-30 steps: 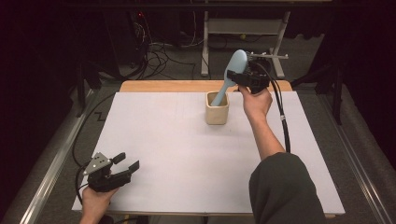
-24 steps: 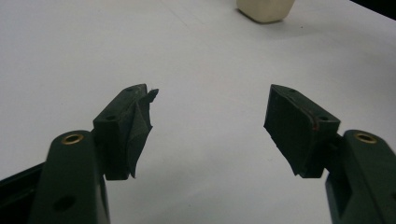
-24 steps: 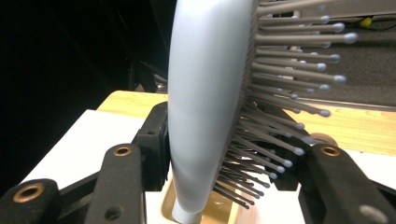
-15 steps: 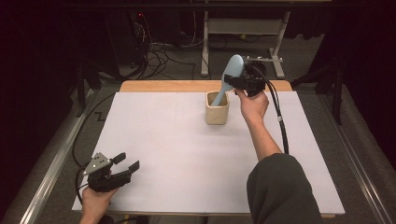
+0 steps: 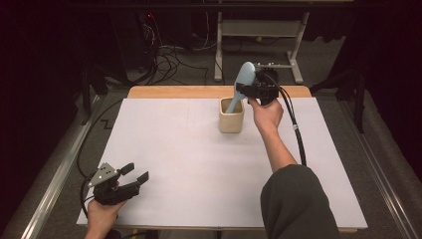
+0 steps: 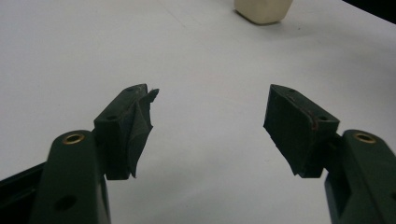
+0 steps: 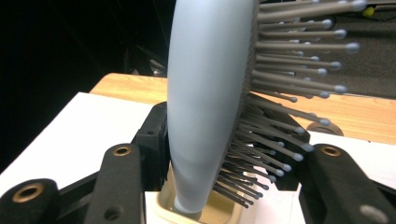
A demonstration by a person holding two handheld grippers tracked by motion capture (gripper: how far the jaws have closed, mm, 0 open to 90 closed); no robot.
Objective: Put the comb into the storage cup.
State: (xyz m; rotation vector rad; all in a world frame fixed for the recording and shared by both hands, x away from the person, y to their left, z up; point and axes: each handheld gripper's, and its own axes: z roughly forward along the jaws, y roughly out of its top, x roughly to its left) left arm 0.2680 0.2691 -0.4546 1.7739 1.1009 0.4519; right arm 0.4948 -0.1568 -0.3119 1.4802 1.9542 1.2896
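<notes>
Dark room, cables all over the floor behind, and a white sheet over the table (image 5: 199, 164) where I'm working. My right gripper (image 5: 247, 89) is clamped on a pale blue hairbrush (image 5: 242, 84), jaws nearly closed, one on the smooth back and one in the bristles. The handle end is down inside the cream cup (image 5: 231, 121) at the far side. My left gripper (image 5: 133, 180) sits wide open and empty at the near corner. My worry: the brush leans, so letting go could tip that light cup, and bristles are a squishy hold that might slip
</notes>
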